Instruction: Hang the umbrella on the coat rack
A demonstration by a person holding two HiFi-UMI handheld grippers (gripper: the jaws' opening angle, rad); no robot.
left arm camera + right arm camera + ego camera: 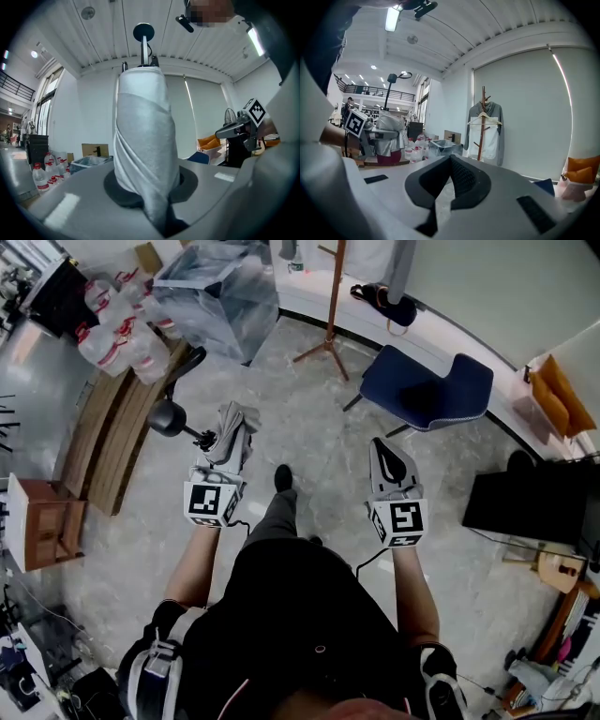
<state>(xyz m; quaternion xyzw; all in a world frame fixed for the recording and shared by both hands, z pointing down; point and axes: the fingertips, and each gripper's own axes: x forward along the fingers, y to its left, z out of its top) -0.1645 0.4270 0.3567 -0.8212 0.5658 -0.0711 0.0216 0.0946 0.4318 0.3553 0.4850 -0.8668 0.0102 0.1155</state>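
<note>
Umbrella [143, 140] is folded, grey fabric wrapped tight, standing upright in my left gripper [223, 457]. The jaws are clamped on the lower part of the bundle, black pads pressed into the cloth on both sides. Its black handle [143, 32] sticks out on top. In the head view the umbrella sits left of centre over the grey floor [309, 427], roughly level with my other tool. Right gripper [450, 161] is empty, jaws pinched together at the tips with nothing between them, and it looks toward the coat rack [483, 96]. The rack is a wooden pole on splayed feet, well apart from the umbrella, by the curved white ledge [441, 332] at the far side of the floor. A grey-and-white garment [490, 136] hangs on a hanger on it. A blue chair [427, 390] stands just right of the rack's feet in the head view, with a black bag [384, 301] on the ledge behind. Left of the rack there's a clear plastic bin [220, 296], then a cluster of water bottles [122, 334], then a wooden bench [108, 442] along the left side. The two grippers are side by side, with a gap between them.
</note>
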